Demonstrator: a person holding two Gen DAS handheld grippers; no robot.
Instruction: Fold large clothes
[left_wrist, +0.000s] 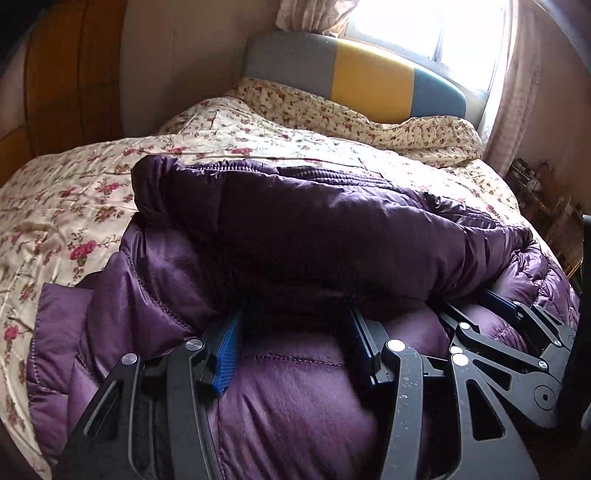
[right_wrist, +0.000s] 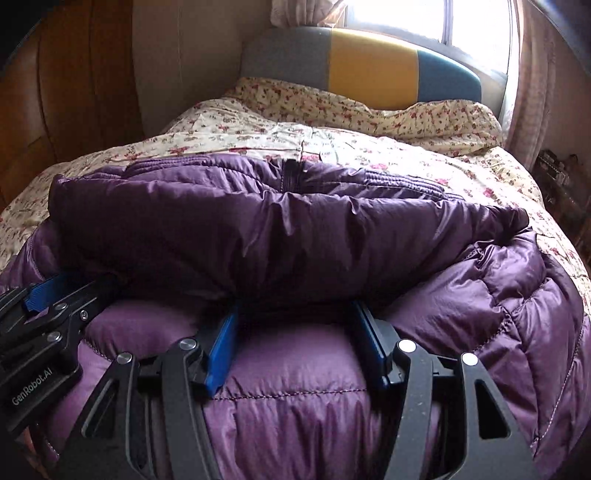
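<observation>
Purple down jacket (left_wrist: 295, 229) lies across the foot half of the bed (left_wrist: 92, 192), on a floral quilt; its upper part is doubled over toward the cameras into a thick roll.

Right wrist view only: a dark zipper (right_wrist: 289, 173) at the middle of the far fold, ribbed knit trim beside it, and white lettering "GenRobot.AI" on the body of the left claw (right_wrist: 70, 291) at the lower left. Left wrist view only: a flat flap of the jacket spread toward the bed's left edge, and the right claw (left_wrist: 476, 306) at the lower right. Both views: striped headboard (right_wrist: 362, 66) in grey, yellow and blue, with a bright window behind it.

Pose: both claws point down at a slant, side by side at the near edge of the roll. Left claw (left_wrist: 295, 321) and right claw (right_wrist: 295, 314) each have blue-padded fingers standing apart, tips buried under the folded layer. Whether the pads press on fabric I cannot tell.
</observation>
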